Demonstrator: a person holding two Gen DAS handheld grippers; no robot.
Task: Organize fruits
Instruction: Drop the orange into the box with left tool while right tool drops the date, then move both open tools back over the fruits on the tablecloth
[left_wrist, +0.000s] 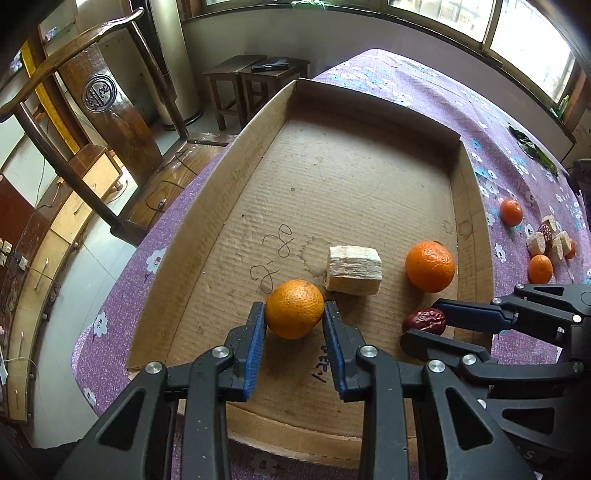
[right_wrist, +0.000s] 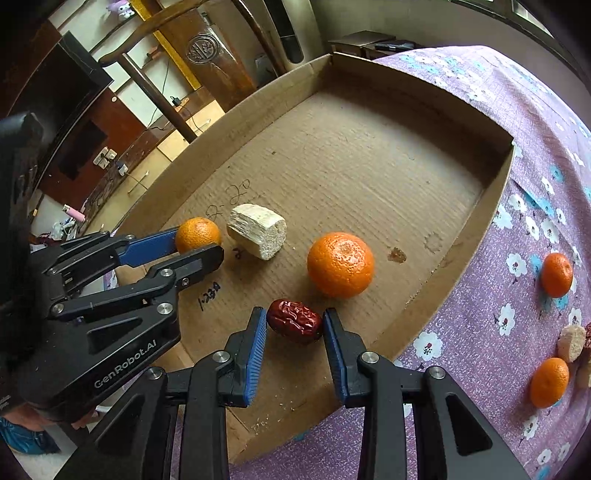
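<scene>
Now we hold the left gripper clamped on a small orange, its blue pads pressing both sides, just above the floor of the cardboard tray. Our right gripper grips a wrinkled red date the same way, the date's long axis running across from pad to pad. Both point steeply down into the near end of the tray, the right one close to the tray's right wall, the left one nearer the middle.

Inside the tray already lie a pale cut chunk, which looks like sugarcane, and a bigger orange, between our two held fruits and a little beyond them. We judge each fruit only needs letting go beside its kind.

Outside, on the purple flowered cloth over the desk, more small oranges, pale chunks and a date wait to the right, nearer the right hand.
</scene>
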